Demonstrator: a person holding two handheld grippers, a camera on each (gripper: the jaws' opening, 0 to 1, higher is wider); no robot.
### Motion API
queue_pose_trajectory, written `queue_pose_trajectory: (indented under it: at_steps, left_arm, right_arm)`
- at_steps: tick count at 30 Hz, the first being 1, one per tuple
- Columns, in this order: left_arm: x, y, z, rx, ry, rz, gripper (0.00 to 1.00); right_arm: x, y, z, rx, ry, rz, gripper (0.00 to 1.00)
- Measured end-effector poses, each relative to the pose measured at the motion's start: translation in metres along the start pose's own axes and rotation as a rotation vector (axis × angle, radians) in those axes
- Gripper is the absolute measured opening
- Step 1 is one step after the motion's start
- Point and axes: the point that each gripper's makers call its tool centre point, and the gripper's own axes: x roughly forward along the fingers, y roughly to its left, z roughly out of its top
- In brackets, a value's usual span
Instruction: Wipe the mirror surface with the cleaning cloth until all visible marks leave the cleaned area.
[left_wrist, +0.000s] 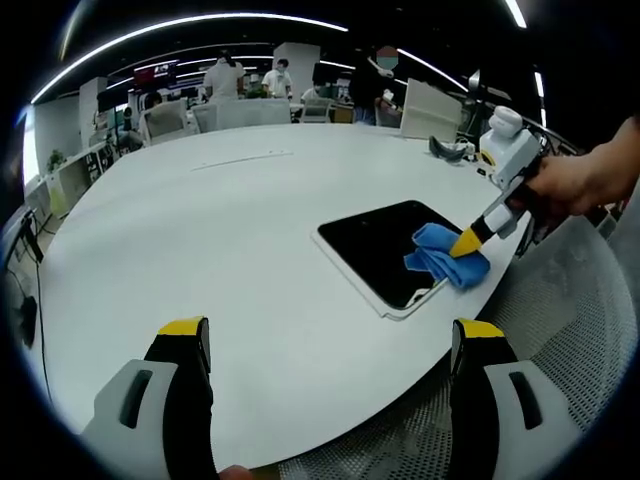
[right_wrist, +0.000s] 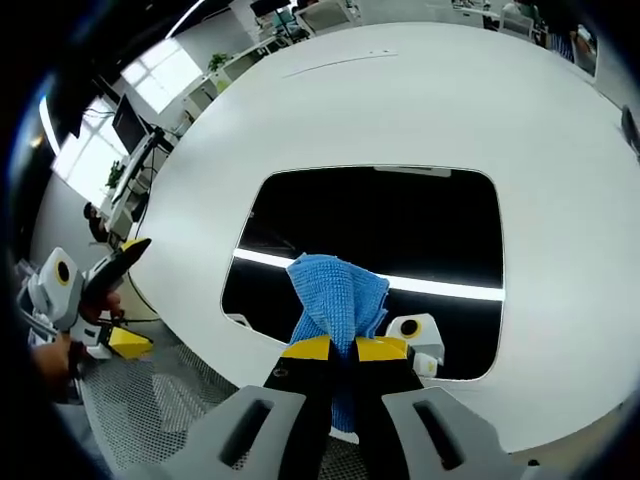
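The right gripper (right_wrist: 345, 348) pinches the blue cloth (right_wrist: 335, 300) tight and presses it on the mirror (right_wrist: 420, 225), which lies on the white table (right_wrist: 400, 90). The left gripper (left_wrist: 330, 335) waits open, well apart. No marks show, but wiping looks unfinished.

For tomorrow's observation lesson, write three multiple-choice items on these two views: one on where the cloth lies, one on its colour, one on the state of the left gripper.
1. Where is the cloth?
A. On the mirror
B. On the chair
C. On the floor

2. What colour is the cloth?
A. Red
B. Blue
C. Green

3. How does the left gripper stand?
A. Shut on the cloth
B. Shut on the mirror
C. Open, holding nothing

Answers:
1. A, it rests on the dark glass near the mirror's edge.
2. B, blue in both views.
3. C, its jaws stand wide apart over the table; the right gripper pinches the cloth.
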Motion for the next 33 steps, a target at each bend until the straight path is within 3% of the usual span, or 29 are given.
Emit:
queue_pose_trajectory:
  at_steps: [33]
  left_arm:
    - [0.000, 0.002, -0.001, -0.015, 0.007, 0.010, 0.99]
  right_arm:
    - [0.021, -0.010, 0.058, -0.026, -0.020, -0.011, 0.01]
